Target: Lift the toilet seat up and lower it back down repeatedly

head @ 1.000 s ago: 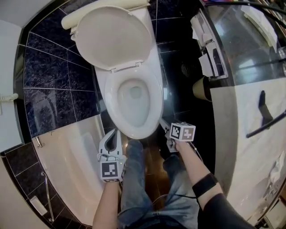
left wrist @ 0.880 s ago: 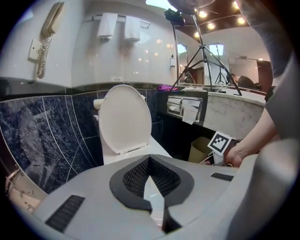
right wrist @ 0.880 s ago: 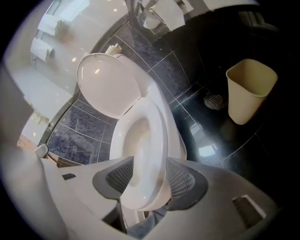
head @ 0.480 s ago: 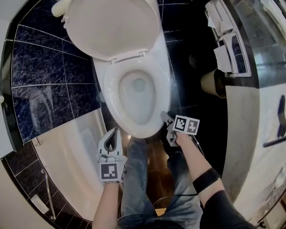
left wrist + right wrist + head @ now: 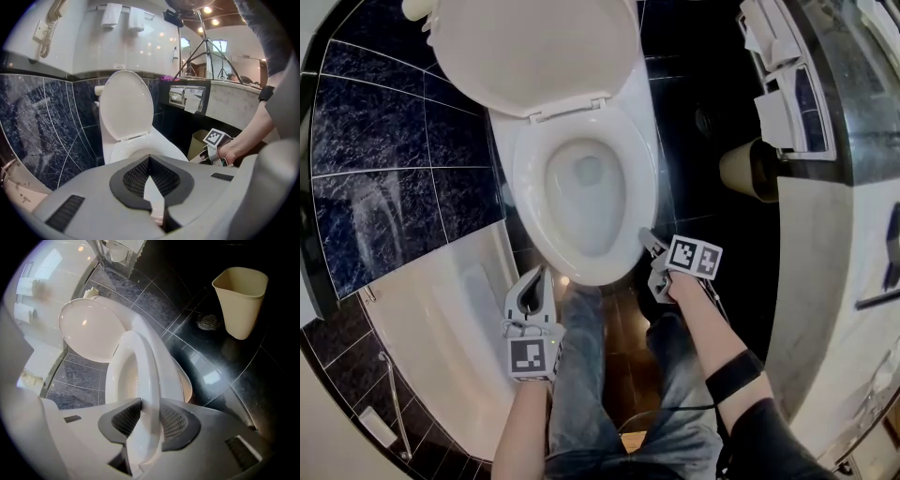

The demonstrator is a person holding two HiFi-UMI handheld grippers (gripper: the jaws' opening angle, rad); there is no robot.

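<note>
Seat-lift cycle, grasp stage. The one toilet seat [image 5: 639, 197] lies flat on the bowl [image 5: 581, 211]; the one lid [image 5: 534, 47] stands raised at the far end. My right claw [image 5: 649, 246] has just been closing, and its pads now clamp the seat's near-right rim. My left claw [image 5: 539, 279], jaws together on nothing, hangs near-left of the bowl, apart from it. I judge that the next move must swing the rim up and away about the far hinge, stopping short of the lid. One bin [image 5: 241, 301] stands to the right.
</note>
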